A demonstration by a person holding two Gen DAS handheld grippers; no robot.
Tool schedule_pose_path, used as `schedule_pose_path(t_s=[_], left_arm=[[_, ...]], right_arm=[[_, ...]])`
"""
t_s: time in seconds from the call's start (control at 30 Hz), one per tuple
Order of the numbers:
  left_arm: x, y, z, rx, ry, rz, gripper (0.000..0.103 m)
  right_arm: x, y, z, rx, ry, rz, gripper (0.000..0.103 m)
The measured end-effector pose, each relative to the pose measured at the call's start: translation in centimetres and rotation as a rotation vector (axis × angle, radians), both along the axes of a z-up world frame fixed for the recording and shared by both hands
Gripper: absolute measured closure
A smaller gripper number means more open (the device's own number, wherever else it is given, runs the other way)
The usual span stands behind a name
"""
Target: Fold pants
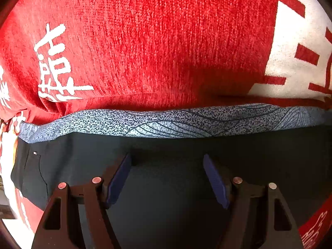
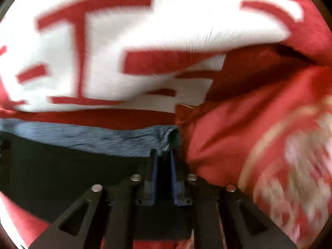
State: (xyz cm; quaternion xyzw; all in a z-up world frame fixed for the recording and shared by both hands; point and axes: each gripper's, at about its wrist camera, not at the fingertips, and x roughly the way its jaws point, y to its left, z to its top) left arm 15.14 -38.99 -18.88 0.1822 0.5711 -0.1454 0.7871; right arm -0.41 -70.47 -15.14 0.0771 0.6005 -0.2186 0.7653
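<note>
The pants (image 1: pixel 166 186) are dark cloth with a blue speckled band (image 1: pixel 166 122) along their far edge, and they lie flat on a red blanket. My left gripper (image 1: pixel 167 158) hangs just over the dark cloth. It is open, with nothing between its blue pads (image 1: pixel 119 178). In the blurred right wrist view, the pants (image 2: pixel 72 166) end at a corner where the band (image 2: pixel 124 141) bunches up. My right gripper (image 2: pixel 164 155) has its jaws narrow there, pinched on that corner of the cloth.
A red blanket (image 1: pixel 155 41) with large white characters (image 1: pixel 56 66) covers the surface under and beyond the pants. At the right in the right wrist view it rises in thick folds (image 2: pixel 249 114). A white patch with red strokes (image 2: pixel 103 51) lies beyond the band.
</note>
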Motion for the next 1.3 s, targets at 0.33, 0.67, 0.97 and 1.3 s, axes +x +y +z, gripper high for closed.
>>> schedule_pose_path(t_s=[0.33,0.67,0.97,1.3], left_arm=[[-0.5,7.2,3.4,0.024,0.046,0.006,0.023],[3.8,26.5,5.3,0.124,0.026,0.14,0.023],[9.4,34.5,-0.3,0.128,0.021,0.056,0.023],[11.2,36.6,-2.2,0.0,0.029,0.012,0.011]], right_arm=[[-2.4,2.6,-2.0,0.067,0.009,0.0,0.039],[-1.0,22.2,-0.3,0.996,-0.296,0.056,0.039],[4.7,36.9,-7.2,1.087,-0.298,-0.07,0.041],[5.4,37.7,-7.5,1.036,-0.388,-0.151,0.052]])
